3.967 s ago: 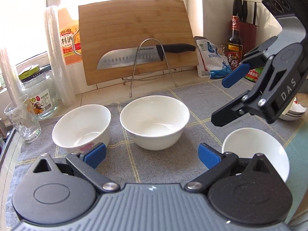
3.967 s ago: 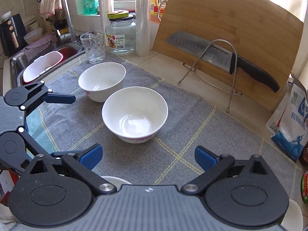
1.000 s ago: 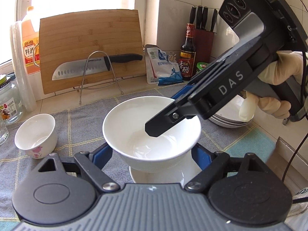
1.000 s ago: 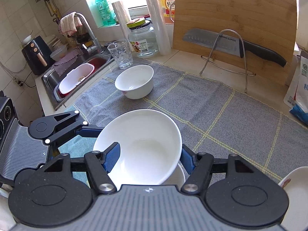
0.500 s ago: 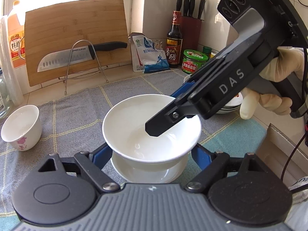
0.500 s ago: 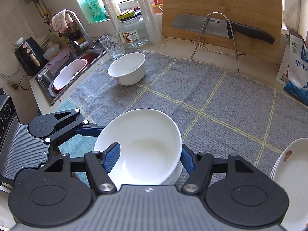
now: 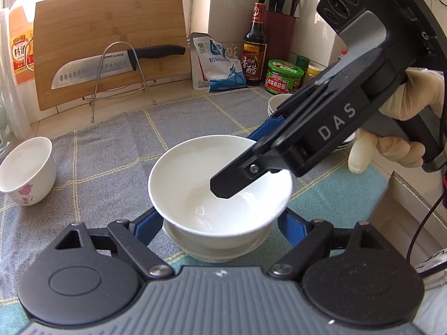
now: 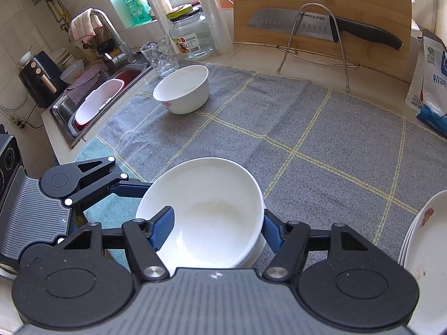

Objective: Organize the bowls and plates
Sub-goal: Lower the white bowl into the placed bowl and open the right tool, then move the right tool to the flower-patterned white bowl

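Observation:
A large white bowl (image 7: 195, 184) sits nested in a second white bowl (image 7: 212, 251) on the grey cloth (image 7: 117, 145). My left gripper (image 7: 220, 223) is wide open around the nested bowls; whether its pads touch them is not clear. My right gripper (image 8: 216, 227) is shut on the top bowl (image 8: 206, 209), one finger (image 7: 237, 178) inside it and the other outside the rim. A smaller white bowl with a pink flower (image 7: 25, 170) stands alone at the far left of the cloth; it also shows in the right wrist view (image 8: 183, 89).
A stack of white plates (image 8: 424, 254) lies at the right. A bamboo board (image 7: 111, 53) with a knife (image 7: 111, 67) on a wire stand leans at the back. Sauce bottle (image 7: 254, 47), jar (image 7: 285, 81), salt bag (image 7: 218, 67), drinking glass (image 8: 159, 55), sink (image 8: 95, 103).
Four seconds ago three bowls stood apart and both grippers were empty. Since then the large bowl has been gripped and set into another. In the last second it sank lower.

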Action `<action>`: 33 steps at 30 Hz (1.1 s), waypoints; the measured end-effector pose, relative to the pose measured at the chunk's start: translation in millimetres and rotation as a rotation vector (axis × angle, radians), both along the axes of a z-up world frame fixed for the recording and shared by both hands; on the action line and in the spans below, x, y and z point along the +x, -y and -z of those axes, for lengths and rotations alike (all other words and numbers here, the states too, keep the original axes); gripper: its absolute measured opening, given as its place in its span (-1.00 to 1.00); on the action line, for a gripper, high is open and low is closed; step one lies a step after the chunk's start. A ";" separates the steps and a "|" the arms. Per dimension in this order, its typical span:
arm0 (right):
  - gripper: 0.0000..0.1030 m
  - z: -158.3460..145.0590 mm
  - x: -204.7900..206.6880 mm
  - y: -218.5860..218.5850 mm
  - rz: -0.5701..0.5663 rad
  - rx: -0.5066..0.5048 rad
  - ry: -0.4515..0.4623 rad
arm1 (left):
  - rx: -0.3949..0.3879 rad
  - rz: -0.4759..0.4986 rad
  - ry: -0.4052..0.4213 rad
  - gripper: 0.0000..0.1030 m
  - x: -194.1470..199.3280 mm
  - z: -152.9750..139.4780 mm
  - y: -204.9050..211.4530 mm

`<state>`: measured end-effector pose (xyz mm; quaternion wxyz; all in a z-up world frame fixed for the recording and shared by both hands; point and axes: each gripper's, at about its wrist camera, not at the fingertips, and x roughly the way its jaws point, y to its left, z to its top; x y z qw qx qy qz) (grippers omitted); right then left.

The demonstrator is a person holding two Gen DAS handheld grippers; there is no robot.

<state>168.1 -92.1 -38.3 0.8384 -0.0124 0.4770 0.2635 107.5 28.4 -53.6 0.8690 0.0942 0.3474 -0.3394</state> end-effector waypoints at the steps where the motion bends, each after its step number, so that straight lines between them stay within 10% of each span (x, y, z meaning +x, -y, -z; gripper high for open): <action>1: 0.40 0.5 0.3 -1.1 0.000 -0.001 0.000 | 0.002 0.000 -0.002 0.72 0.1 0.3 0.0; 19: 0.44 9.5 2.0 -7.0 -0.012 -0.029 0.006 | 0.024 0.002 -0.014 0.73 3.8 7.8 0.1; 33: 0.92 2.0 -0.4 -6.6 -0.008 -0.050 0.064 | 0.008 0.012 -0.025 0.89 2.5 7.2 -9.1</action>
